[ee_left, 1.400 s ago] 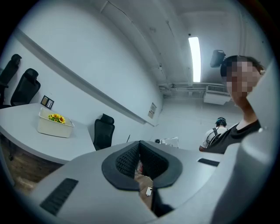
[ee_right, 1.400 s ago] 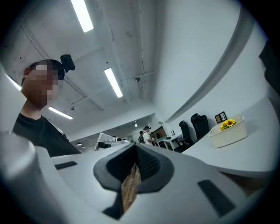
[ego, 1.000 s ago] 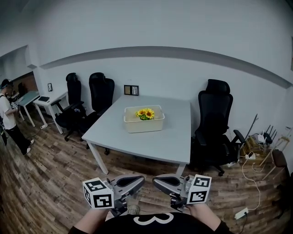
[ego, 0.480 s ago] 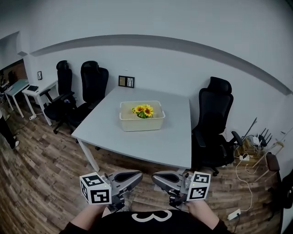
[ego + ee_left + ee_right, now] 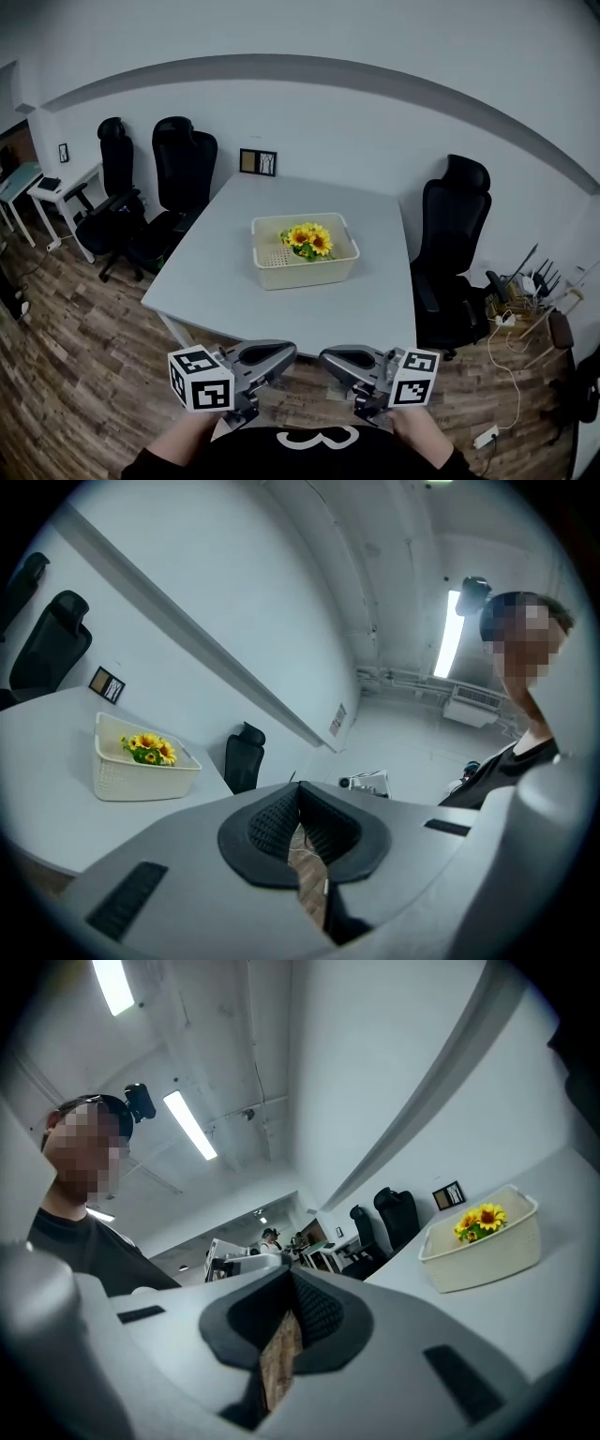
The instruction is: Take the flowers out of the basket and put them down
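A cream perforated basket (image 5: 305,262) stands in the middle of a white table (image 5: 234,272), with a bunch of yellow sunflowers (image 5: 310,240) inside it. Both grippers are low in the head view, in front of the person's body and short of the table's near edge. The left gripper (image 5: 287,351) and the right gripper (image 5: 326,357) are shut with nothing in them, tips facing each other. The left gripper view has the left gripper (image 5: 298,791) with basket (image 5: 141,772) and flowers (image 5: 150,749) far off; the right gripper view likewise shows gripper (image 5: 289,1281), basket (image 5: 487,1251) and flowers (image 5: 479,1219).
Black office chairs stand at the table's far left (image 5: 183,169) and at its right side (image 5: 455,234). A small picture frame (image 5: 257,162) leans on the wall behind the table. Cables and a power strip (image 5: 487,436) lie on the wood floor at right. More desks (image 5: 47,187) stand at left.
The view has come nearer to the table, so basket and flowers look larger. Both grippers stay low and shut. The person at the far left has passed out of view.
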A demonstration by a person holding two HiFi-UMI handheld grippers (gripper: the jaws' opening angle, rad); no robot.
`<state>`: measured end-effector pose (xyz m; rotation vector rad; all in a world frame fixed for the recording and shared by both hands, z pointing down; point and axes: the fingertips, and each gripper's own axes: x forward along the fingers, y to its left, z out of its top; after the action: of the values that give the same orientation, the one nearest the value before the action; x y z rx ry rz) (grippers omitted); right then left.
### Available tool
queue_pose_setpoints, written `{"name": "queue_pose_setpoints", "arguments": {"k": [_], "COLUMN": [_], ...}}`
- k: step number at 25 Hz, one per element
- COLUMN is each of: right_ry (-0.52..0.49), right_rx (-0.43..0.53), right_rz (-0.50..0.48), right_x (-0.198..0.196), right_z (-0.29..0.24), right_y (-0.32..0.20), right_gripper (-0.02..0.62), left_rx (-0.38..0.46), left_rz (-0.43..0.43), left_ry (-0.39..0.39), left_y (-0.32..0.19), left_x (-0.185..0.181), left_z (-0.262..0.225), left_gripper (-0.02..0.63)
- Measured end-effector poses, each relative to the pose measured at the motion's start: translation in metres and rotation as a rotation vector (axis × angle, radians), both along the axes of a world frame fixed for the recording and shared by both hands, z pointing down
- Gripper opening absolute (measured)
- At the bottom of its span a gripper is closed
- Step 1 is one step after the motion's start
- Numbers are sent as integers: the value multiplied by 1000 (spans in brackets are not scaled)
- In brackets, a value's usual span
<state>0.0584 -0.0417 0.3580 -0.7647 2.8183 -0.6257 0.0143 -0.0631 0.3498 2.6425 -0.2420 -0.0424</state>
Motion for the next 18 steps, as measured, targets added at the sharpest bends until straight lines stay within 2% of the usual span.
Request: {"name": "queue_pose_setpoints", "arguments": {"k": [10,18], "right_ry": [57,64], "right_rx": [-16,-50], "right_rz": [55,101], "right_x": [-23,8], "right_z": [8,19], "right_y": [-75,-109], "right_gripper": [8,8], "left_rx": [-35,-71], "left_rz": [52,73], "left_ry": [13,0], "left_y": [-77,-114], "left_x": [-21,6], "left_z": [11,24], "left_gripper": [12,12]}}
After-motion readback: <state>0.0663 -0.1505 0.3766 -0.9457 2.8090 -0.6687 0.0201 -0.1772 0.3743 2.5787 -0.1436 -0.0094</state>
